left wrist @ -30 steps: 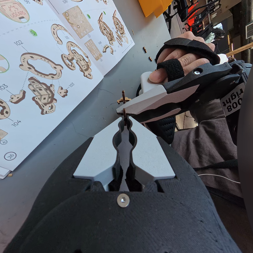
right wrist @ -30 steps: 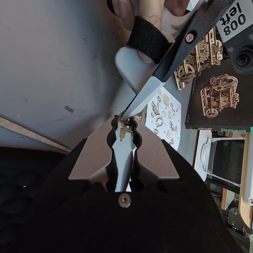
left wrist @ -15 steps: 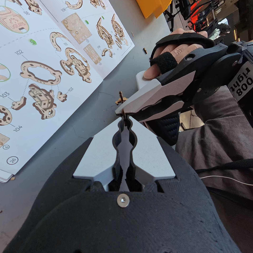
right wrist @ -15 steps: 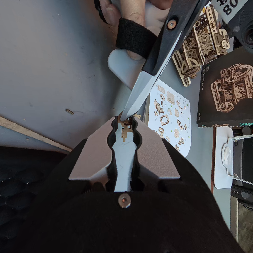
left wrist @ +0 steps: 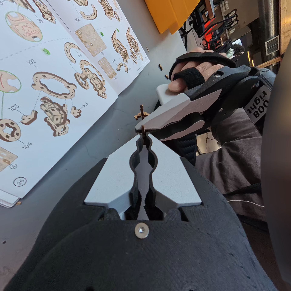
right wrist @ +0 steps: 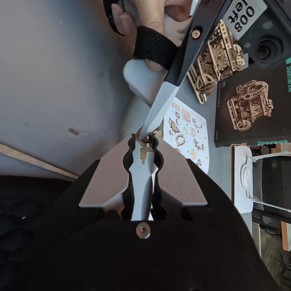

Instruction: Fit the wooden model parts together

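My left gripper (left wrist: 144,137) is shut on a thin wooden part (left wrist: 143,133), seen edge-on between its tips. My right gripper (right wrist: 143,138) is shut on a small flat wooden part (right wrist: 144,152) with a row of tiny holes. The two grippers meet tip to tip above the grey table (left wrist: 94,141), and the two parts touch there. In the left wrist view the right gripper (left wrist: 139,127) comes in from the right, with its wooden part (left wrist: 141,114) sticking out past its tips. In the right wrist view the left gripper (right wrist: 142,135) comes down from above.
An open instruction booklet (left wrist: 55,78) lies to the left on the table and also shows in the right wrist view (right wrist: 187,133). A black box (right wrist: 252,107) and a built wooden model (right wrist: 215,63) stand beyond it. A yellow bin (left wrist: 170,14) is far off. Wood scraps (right wrist: 74,132) lie near the table edge (right wrist: 31,159). The grippers are tip to tip, or close to it.
Both grippers stay shut and tip to tip. The right gripper tilted upward half a second ago and has come back down to about its earlier angle. The parts stay pressed together.
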Motion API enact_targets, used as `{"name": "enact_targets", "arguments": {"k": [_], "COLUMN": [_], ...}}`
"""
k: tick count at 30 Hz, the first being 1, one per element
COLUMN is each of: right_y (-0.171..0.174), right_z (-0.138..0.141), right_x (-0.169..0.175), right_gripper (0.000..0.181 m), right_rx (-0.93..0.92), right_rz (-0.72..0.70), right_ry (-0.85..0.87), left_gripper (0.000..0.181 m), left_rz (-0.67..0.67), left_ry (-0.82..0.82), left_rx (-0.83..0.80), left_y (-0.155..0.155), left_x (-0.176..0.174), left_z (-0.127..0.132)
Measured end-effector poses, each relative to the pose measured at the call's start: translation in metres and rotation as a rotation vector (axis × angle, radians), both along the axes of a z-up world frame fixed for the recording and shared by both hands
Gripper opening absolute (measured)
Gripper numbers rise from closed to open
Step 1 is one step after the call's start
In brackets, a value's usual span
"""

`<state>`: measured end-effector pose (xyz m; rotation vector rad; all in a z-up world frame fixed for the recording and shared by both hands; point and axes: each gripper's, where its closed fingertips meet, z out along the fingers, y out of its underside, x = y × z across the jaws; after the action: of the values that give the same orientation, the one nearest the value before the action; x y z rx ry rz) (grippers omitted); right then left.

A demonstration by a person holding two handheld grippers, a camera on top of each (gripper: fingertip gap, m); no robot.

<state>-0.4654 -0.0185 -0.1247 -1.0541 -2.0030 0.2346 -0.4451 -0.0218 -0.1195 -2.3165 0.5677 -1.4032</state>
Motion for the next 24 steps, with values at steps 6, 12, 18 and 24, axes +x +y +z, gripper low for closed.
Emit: {"name": "enact_targets", "arguments": {"k": [6,12,18,24], "right_y": [0.008,0.006,0.008,0.011], "right_z": [0.011,0.018,0.023,0.050], "right_x": [0.004,0.003,0.002,0.007], "right_gripper": [0.029,0.021,0.027,0.035], "right_rx": [0.051,0.090,0.163,0.249], "right_rz": [-0.013,0.011,0.016,0.028], "right_ry": [0.049,0.089,0.097,0.240], "left_gripper": [0.000,0.000,0.000,0.000], "left_rz": [0.005,0.005,0.020,0.081], "left_ry": [-0.078,-0.148,-0.141,-0.056], "left_rx": [-0.045,-0.095,-0.080,0.114], "left_y": [0.002,0.001,0.003,0.020], "left_x": [-0.005,-0.004,-0.005,-0.016], "left_z": [0.007,0.011,0.011,0.017]}}
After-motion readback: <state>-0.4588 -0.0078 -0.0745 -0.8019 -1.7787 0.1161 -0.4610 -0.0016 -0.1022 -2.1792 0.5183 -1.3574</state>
